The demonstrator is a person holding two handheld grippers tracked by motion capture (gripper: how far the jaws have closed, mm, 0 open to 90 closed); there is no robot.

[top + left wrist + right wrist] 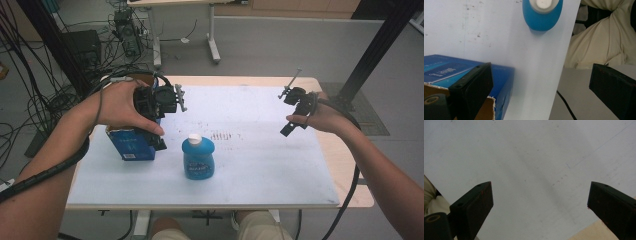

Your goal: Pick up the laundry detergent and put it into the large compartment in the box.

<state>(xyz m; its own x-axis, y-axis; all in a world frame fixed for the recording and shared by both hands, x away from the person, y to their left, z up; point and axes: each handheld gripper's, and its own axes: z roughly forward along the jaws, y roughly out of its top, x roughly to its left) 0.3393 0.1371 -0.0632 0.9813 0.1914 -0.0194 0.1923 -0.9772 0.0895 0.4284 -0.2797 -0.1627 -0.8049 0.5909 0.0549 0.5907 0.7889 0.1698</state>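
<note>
Both my claws are spread wide, gripping nothing. My left gripper (159,131) hovers at the open blue box (129,145) on the table's (270,170) left, the blue bottle (198,157) standing just beside; my right gripper (295,117) hangs well apart over bare surface.

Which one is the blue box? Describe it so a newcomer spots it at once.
Start at the white table top and go to its left edge, under the left gripper. The blue box stands there, its torn cardboard top open. Unlike the round blue bottle with a white cap beside it, it is square-cornered.
</note>
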